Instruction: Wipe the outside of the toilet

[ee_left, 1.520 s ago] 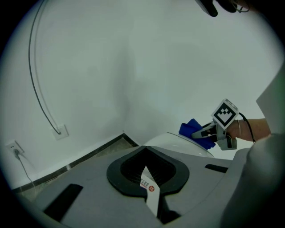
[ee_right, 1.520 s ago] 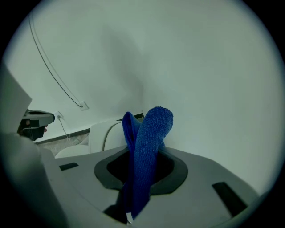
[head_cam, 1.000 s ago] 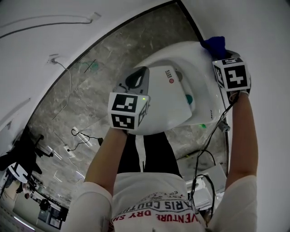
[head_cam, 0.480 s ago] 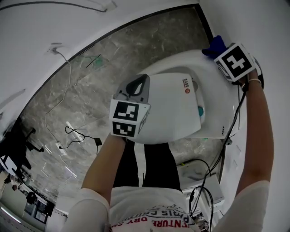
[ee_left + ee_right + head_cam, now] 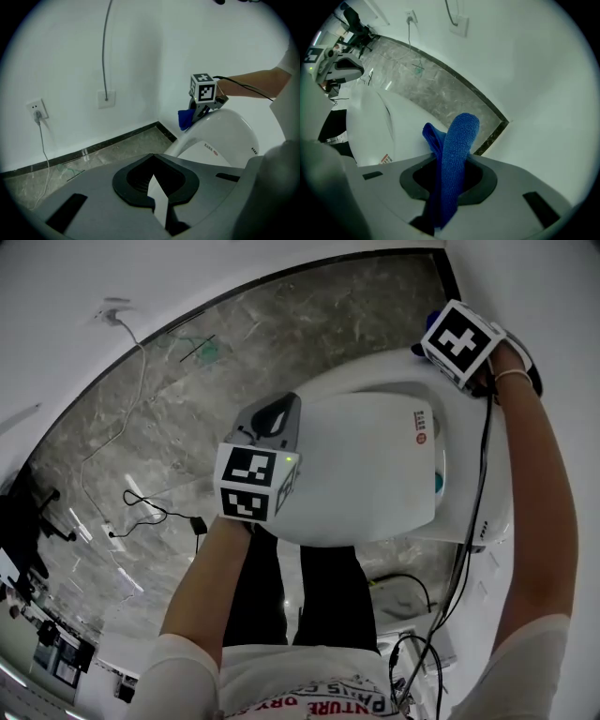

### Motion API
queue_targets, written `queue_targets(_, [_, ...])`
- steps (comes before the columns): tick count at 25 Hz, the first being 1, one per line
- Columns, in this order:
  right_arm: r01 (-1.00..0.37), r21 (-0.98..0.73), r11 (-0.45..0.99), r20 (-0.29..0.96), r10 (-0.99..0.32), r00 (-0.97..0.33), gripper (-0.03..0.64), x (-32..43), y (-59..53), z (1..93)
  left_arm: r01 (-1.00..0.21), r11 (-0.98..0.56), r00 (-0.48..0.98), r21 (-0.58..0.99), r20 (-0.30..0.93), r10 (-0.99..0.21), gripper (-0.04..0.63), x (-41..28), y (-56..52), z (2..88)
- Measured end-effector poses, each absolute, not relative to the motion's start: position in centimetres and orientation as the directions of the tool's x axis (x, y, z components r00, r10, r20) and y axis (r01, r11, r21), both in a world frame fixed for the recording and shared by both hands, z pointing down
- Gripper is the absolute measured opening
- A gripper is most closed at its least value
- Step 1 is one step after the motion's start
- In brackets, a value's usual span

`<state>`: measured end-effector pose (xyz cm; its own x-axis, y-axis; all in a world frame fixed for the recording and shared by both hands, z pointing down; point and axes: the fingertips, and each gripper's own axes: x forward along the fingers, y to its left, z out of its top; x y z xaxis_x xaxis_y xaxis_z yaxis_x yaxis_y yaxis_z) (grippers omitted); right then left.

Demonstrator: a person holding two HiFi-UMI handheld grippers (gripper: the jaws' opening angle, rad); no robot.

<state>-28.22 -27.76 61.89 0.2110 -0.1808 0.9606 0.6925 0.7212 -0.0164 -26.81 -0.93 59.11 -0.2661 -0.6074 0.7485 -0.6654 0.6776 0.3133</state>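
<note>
Toilet (image 5: 375, 465) is right below me, in the corner where the grey marbled floor (image 5: 187, 399) meets the white wall (image 5: 525, 277). It is glossy white with the lid down, a small red label on the lid and a teal spot on its right side. My right gripper (image 5: 449, 180) is clamped on a blue cloth (image 5: 459, 136), which sits against the toilet's rear edge. My left gripper (image 5: 157, 199) is all but closed and empty, at the lid's left edge.

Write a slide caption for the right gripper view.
Right hand-held gripper shut on a blue cloth beside the white toilet, facing the wall corner.
</note>
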Motion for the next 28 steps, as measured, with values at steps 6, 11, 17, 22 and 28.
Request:
queue_targets(6, [0.715,-0.074,0.695,0.943,-0.185,0.278,0.075,-28.4,-23.5,66.2,-0.685,0.657,-0.248,0.315,0.748,-0.616,0.006,-26.5,1.5,61.7])
queue_targets(11, [0.717,-0.155,0.680,0.934,-0.134,0.330,0.075,-28.9,-17.8,69.6,-0.650,0.677,-0.243,0.345,0.750,-0.616,0.006,-27.2,5.1,64.0])
queue_targets(17, [0.718,-0.201,0.666,0.917,-0.130,0.377,0.075,-28.4,-13.6,72.2,-0.573,0.730,-0.259,0.372,0.763,-0.592,0.006,-26.6,10.1,66.3])
queue_targets(22, [0.727,-0.225,0.649,0.900,-0.146,0.410,0.075,-28.1,-10.7,73.8,-0.523,0.758,-0.257,0.389,0.776,-0.576,0.006,-25.1,13.9,67.8])
queue_targets(28, [0.714,-0.272,0.645,0.886,-0.122,0.447,0.075,-27.8,-7.2,75.4,-0.462,0.792,-0.260,0.399,0.793,-0.551,0.006,-23.7,18.3,69.9])
